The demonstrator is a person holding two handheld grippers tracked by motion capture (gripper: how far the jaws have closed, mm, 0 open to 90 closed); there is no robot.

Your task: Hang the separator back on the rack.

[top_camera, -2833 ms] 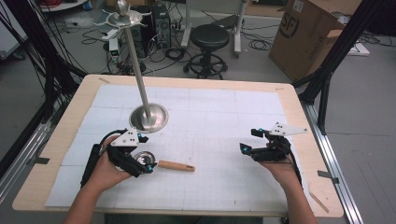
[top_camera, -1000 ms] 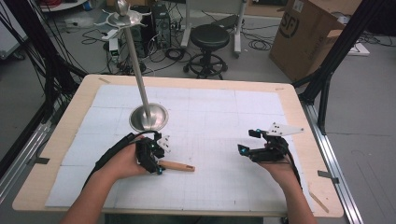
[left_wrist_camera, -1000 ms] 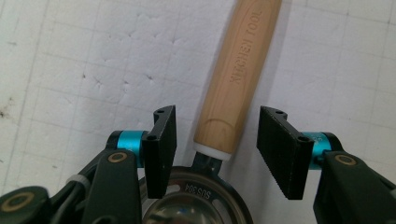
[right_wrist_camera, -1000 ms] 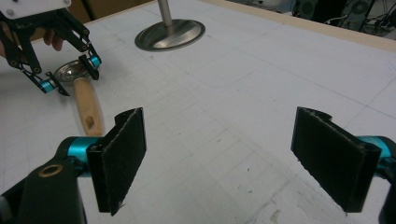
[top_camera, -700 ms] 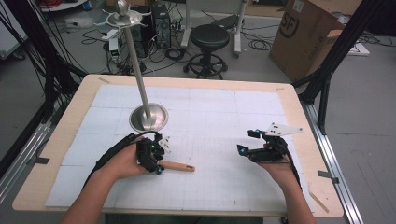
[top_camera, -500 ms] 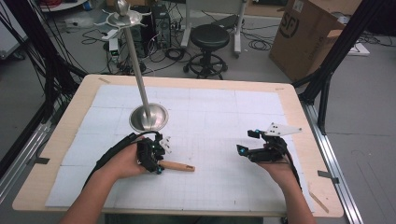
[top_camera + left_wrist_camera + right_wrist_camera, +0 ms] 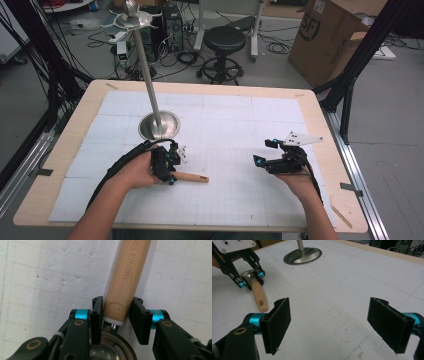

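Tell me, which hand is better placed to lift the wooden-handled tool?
Left. The left gripper has just been closing around the wooden handle, while the right gripper stands open, apart from it.

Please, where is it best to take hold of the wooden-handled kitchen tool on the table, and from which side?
Best on the wooden handle, at the end next to the metal bowl, coming from above: it lies flat and round, so the pads meet its two sides. The left claw has just been closing there and seems to grip it.
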